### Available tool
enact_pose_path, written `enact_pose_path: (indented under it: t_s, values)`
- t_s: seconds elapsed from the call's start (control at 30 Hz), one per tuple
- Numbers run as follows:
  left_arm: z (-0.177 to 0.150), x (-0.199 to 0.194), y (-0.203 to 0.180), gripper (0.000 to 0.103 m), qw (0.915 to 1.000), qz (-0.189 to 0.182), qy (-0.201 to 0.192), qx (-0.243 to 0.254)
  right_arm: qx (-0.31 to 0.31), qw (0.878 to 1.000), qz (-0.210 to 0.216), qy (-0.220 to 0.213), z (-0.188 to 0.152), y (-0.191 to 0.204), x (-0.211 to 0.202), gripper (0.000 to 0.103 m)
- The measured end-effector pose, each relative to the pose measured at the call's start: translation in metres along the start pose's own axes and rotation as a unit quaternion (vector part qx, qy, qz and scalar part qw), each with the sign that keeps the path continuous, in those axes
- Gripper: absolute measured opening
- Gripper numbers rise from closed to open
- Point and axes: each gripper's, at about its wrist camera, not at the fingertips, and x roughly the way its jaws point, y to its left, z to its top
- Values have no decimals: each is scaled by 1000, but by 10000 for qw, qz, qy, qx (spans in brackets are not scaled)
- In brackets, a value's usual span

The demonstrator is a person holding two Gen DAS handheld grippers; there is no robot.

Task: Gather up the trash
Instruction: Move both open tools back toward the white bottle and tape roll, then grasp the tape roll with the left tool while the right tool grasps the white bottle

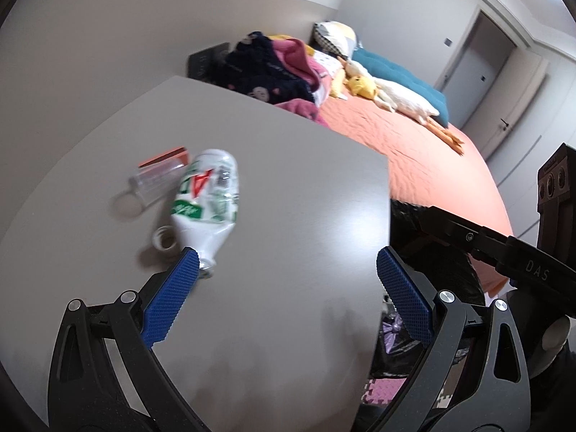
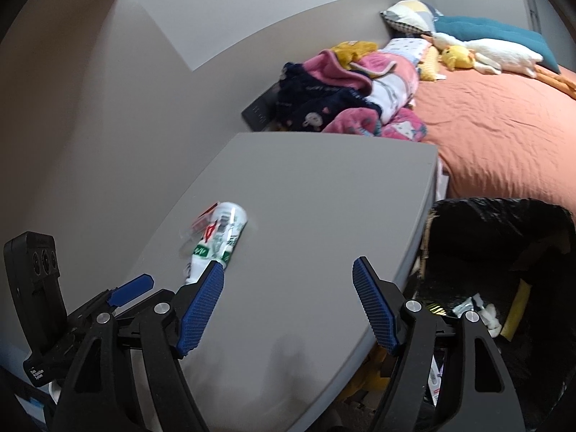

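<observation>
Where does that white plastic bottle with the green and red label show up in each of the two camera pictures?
Left wrist view: the white plastic bottle with the green and red label lies on its side left of centre, its neck by the left blue pad.
Right wrist view: the bottle lies lower left, just above the left blue pad.
Shared landmark: the grey table under it, beside the orange bedspread.

The letters "DAS" stood on the right gripper's black arm (image 1: pixel 532 270); the plastic bottle's label (image 1: pixel 208 187) showed a large red "A".
</observation>
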Motion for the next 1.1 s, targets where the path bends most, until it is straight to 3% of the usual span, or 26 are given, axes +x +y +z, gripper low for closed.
enact_pose_path:
  t_s: [0.63, 1.1]
  values:
    - [-12, -2, 65, 95, 9976, 529, -140, -422, -454, 9975, 225, 485, 4, 49, 51, 75]
    - [-20, 23, 103, 78, 9950, 720, 145, -674, -646, 9943, 279, 803, 8, 74, 92, 75]
